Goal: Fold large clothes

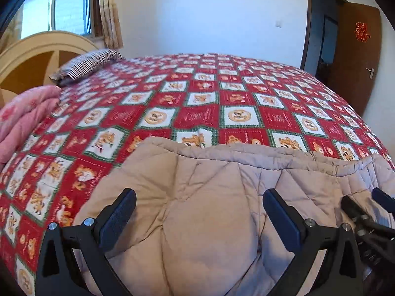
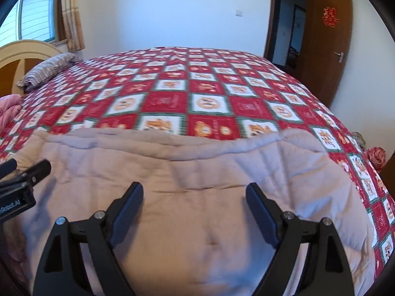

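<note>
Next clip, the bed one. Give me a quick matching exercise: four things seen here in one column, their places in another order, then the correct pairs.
Things:
1. beige quilted padded garment
2. striped pillow
3. pink quilted blanket
4. brown wooden door

Places:
A. by the cream headboard
B. far right, standing open
C. bed's left edge
D. under both open grippers

Pairs: 1-D, 2-A, 3-C, 4-B

A red patchwork bedspread (image 1: 197, 93) with bear squares covers the bed. A striped pillow (image 1: 86, 65) lies by the cream headboard (image 1: 37, 49), with a pink quilt (image 1: 22, 118) bunched nearer. Behind are a window (image 1: 66, 5) and curtain (image 1: 111, 17). A brown door (image 1: 355, 56) with a red paper cutting (image 1: 361, 31) stands open.
</note>
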A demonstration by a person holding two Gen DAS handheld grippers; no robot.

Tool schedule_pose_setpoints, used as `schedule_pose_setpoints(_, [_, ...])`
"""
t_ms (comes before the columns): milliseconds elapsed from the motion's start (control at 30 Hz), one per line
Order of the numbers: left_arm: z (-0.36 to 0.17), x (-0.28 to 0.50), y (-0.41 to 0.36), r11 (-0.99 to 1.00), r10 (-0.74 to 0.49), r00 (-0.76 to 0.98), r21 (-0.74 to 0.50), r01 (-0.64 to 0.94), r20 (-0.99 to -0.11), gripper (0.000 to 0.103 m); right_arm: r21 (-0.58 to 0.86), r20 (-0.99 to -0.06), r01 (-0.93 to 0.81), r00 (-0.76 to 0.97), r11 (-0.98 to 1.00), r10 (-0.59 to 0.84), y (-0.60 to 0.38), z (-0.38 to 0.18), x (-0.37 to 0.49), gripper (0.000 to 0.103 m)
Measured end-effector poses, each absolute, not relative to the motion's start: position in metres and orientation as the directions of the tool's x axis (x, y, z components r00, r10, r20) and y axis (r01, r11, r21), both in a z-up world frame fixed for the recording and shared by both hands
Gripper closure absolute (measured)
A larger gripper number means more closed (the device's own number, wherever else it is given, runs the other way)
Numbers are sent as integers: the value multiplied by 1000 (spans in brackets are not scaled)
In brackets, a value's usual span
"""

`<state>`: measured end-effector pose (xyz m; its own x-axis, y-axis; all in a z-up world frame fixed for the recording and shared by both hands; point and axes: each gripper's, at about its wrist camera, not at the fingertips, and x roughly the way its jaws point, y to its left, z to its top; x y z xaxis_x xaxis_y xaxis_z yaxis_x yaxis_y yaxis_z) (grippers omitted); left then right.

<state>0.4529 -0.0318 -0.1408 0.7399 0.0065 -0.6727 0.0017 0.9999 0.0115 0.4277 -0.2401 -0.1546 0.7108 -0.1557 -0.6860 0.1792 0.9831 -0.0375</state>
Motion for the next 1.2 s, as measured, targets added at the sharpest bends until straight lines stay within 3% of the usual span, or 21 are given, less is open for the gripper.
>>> schedule_pose_setpoints(100, [-163,460,-36,996,61,708,85,-1,-704,1,-103,-702,147,690,984,-176,-215,-162,437,16])
schedule_pose_setpoints(233, [-178,465,-23,1000,15,719,-4,-25,-695,1,-135,-751,153,629,979,-202,-216,-191,454,9])
schedule_pose_setpoints(300, [-180,468,-25,999,24,717,1,-33,-697,1,-147,-760,153,615,977,-211,-217,-199,461,4])
schedule_pose_setpoints(500, [-166,457,-17,1000,20,649,2,-29,-761,1,-186,-770,155,590,970,-242,-215,-205,466,1])
schedule_pose_setpoints(633, [-123,387,13,996,87,737,52,-71,-670,1,-150,-789,141,580,979,-204,-218,-188,447,2])
schedule_pose_setpoints(733, [-127,347,44,981,187,754,83,-174,-629,1,-154,-734,128,649,980,-200,-208,-165,398,1])
schedule_pose_setpoints(867, [-180,346,78,970,127,621,-35,-242,-774,1,-171,-736,136,640,976,-218,-195,-190,366,0])
schedule_pose_setpoints(1033, [-189,335,92,946,27,608,-176,-272,-794,1,-184,-728,142,646,973,-232,-194,-201,367,0])
schedule_pose_setpoints(1200, [-189,317,96,930,-56,620,-268,-253,-782,1,-168,-717,122,666,978,-206,-190,-176,326,0])
